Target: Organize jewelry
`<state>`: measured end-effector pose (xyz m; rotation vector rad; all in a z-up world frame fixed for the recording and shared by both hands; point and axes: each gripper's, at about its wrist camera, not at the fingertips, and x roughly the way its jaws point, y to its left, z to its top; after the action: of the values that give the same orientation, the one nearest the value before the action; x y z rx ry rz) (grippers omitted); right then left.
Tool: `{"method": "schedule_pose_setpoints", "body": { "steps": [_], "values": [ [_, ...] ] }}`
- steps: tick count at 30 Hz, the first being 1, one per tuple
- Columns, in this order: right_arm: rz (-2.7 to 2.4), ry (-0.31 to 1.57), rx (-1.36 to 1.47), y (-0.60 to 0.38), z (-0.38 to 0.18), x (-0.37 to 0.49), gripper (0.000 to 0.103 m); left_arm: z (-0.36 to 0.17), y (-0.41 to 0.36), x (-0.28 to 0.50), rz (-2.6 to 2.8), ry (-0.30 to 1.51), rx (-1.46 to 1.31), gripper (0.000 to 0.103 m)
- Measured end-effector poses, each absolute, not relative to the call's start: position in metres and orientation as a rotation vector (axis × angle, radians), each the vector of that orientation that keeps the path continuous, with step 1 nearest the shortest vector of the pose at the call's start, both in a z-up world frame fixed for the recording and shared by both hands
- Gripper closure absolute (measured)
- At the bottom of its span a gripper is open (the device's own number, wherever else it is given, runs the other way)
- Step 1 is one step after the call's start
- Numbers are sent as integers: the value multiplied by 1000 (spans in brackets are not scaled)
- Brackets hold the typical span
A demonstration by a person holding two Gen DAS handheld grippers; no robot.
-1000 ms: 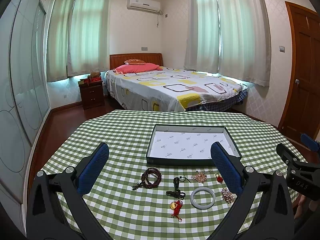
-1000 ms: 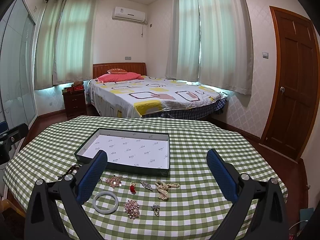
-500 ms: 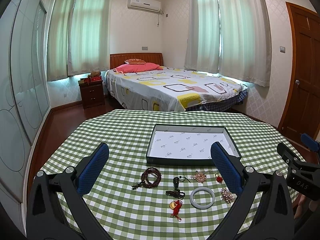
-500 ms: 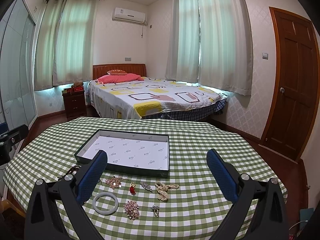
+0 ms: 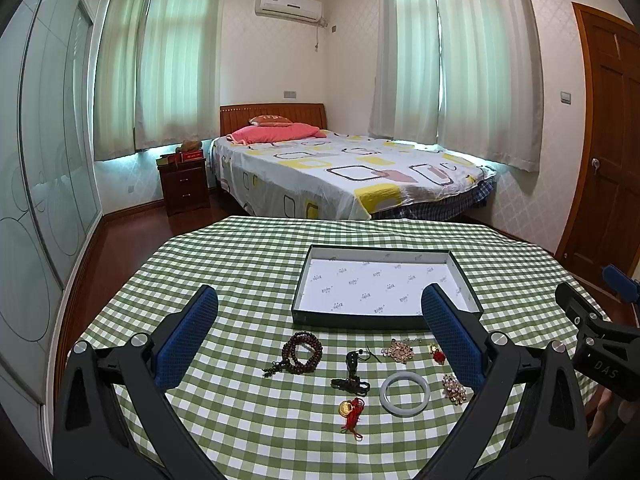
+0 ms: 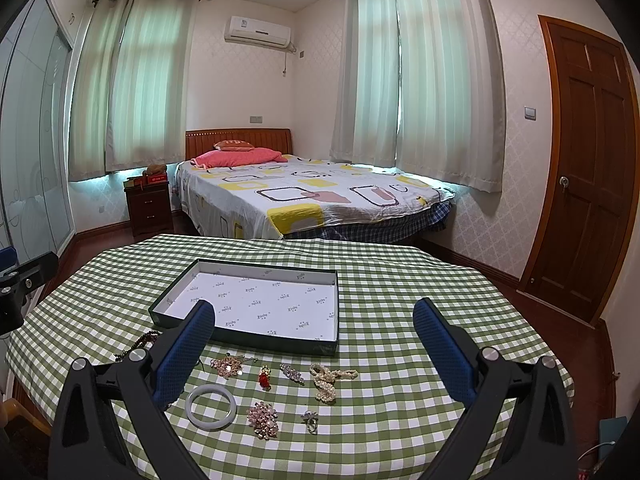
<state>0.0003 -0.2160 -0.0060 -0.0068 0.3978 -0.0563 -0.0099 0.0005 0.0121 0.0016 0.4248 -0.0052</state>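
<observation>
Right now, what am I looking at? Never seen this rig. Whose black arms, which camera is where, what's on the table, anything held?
No robot here: a person holds a two-finger gripper in each hand, each with a fisheye camera looking along its blue-padded fingers. One picture is from the left gripper, the other from the right gripper. Both are open and hold nothing.

On the green checked tablecloth sits an empty shallow box. Jewelry lies loose in front of it: a brown bead bracelet, a white bangle, a pearl strand, a pink rhinestone brooch, a gold charm with a red tassel, a small ring. Nothing is in the box yet.
</observation>
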Motion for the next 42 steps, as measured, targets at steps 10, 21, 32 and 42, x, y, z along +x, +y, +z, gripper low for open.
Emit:
{"method": "schedule_pose_setpoints", "body": {
  "steps": [10, 21, 32, 42],
  "values": [
    [-56, 397, -8, -215, -7, 1, 6, 12, 1, -10, -6, 425, 2, 4],
    [-53, 396, -9, -216, -9, 3, 6, 8, 1, -11, -7, 429, 2, 4],
    [-53, 395, -10, -215, -11, 2, 6, 5, 0, -12, -8, 432, 1, 4],
    [-34, 399, -15, -216, -26, 5, 6, -15, 1, 0, -17, 463, 0, 4]
  ]
}}
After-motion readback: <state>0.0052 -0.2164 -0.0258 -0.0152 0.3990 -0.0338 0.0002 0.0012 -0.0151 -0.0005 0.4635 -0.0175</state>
